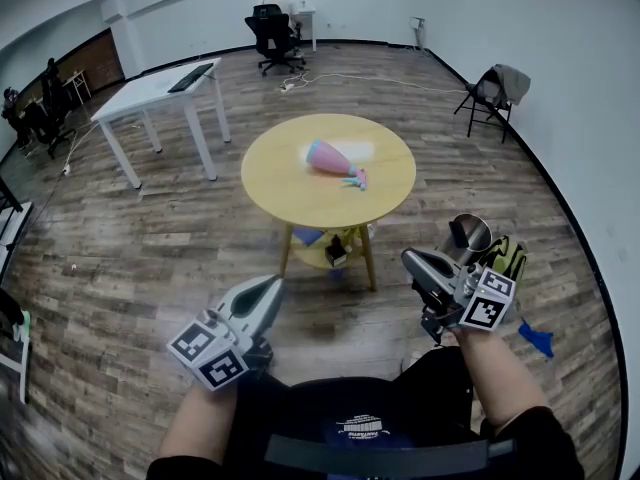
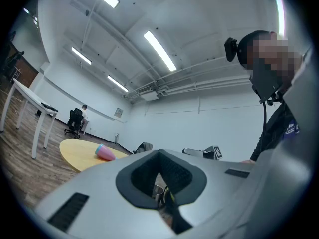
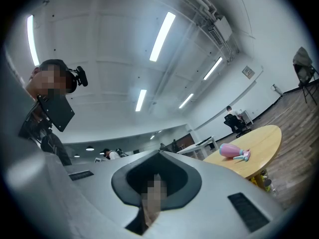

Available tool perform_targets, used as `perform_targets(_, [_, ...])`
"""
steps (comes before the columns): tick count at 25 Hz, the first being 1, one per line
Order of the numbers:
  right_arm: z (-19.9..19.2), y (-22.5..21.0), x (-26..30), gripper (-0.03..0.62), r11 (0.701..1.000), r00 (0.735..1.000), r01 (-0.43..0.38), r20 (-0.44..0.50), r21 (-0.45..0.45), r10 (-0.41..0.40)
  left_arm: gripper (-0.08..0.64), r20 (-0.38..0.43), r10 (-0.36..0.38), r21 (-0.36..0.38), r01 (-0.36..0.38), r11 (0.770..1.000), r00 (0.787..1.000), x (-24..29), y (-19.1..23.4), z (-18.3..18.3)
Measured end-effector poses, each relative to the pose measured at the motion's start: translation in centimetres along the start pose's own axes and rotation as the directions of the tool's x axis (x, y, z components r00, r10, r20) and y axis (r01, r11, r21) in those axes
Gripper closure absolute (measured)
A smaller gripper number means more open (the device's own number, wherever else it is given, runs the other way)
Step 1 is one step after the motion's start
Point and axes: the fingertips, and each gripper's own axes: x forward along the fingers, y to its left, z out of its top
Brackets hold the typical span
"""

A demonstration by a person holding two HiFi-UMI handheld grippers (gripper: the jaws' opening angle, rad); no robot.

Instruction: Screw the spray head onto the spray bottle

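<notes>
A pink spray bottle (image 1: 327,155) lies on its side on the round yellow table (image 1: 290,193), with the small pink and green spray head (image 1: 356,179) lying loose just beside its neck. Both grippers hang well short of the table, near my body. My left gripper (image 1: 274,285) is shut with nothing in it. My right gripper (image 1: 408,258) is also shut and empty. In the left gripper view the bottle (image 2: 105,153) shows far off on the table (image 2: 75,151). The right gripper view shows the bottle (image 3: 229,150) and the spray head (image 3: 243,157) far off at the right.
A lower shelf (image 1: 325,253) under the table holds small items. A metal bin (image 1: 468,236) and a yellow-green bag (image 1: 508,258) stand by my right gripper. Farther off are a white desk (image 1: 160,93), a folding chair (image 1: 493,96) and a seated person (image 1: 277,8).
</notes>
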Motion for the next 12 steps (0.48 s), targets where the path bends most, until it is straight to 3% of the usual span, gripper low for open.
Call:
perform_targets(6, [-1.0,-2.2,0.1,0.588,1.0,0.999,0.018,-0.032,0.007,-0.018,0.551,-0.032,0.011,0.022,-0.01,1.0,0.999,1.4,2.2,-0.7])
perform_targets(12, [-3.5,-10.3,0.6,0.588,0.996,0.995,0.071,-0.077,0.05,-0.067,0.551,-0.086,0.008,0.028,-0.006,1.0,0.996,6.8,7.7,-3.4])
